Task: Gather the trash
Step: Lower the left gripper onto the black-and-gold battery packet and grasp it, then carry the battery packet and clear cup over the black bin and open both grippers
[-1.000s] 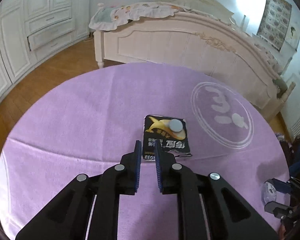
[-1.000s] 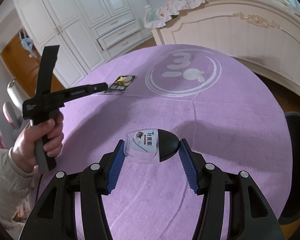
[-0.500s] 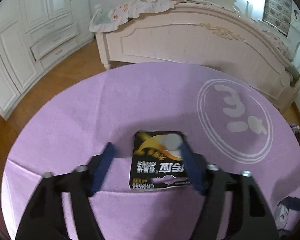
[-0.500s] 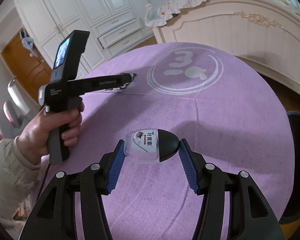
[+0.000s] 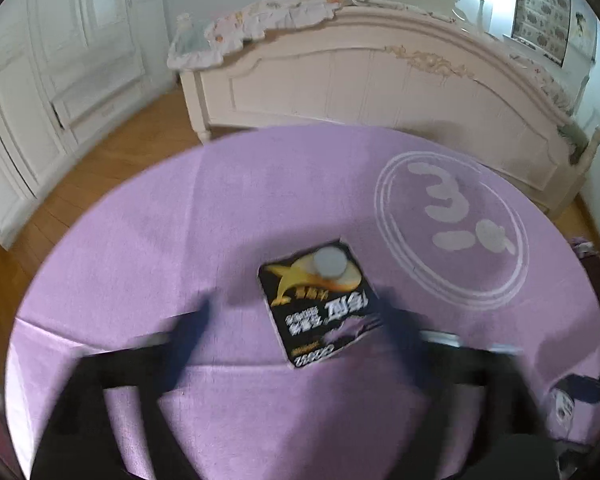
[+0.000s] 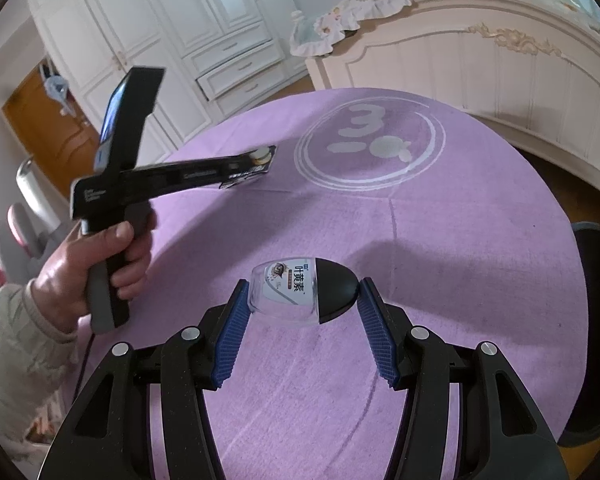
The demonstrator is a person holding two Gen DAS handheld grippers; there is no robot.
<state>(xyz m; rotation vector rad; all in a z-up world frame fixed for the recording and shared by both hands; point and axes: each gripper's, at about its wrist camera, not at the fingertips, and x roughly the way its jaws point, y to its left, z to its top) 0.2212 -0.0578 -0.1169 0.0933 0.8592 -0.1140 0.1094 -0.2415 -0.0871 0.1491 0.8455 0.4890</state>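
The left tool (image 5: 296, 320) has just spread its jaws wide, from nearly shut a second ago, and has come forward over the round counter (image 5: 180, 240) with its purple cloth. The flat black snack wrapper with a gold banana picture (image 5: 320, 308), which lay just beyond the fingertips, now sits between the two blurred fingers. A small pale round disc (image 5: 330, 264) rests on the wrapper's far end, ahead of the tool. Nothing is gripped yet; the pads stand clear on either side, and whether they touch the cloth I cannot tell through the blur.

The right tool (image 6: 304, 312) has not changed: its jaws sit partly open and pressed on the ends of a small clear plastic bottle with a black cap (image 6: 300, 296), held just above the cloth.

I judge this as the set-up for picking the wrapper. Being thin and flat, it may slip under the pads unless they close low, and the disc could slide off when it lifts.
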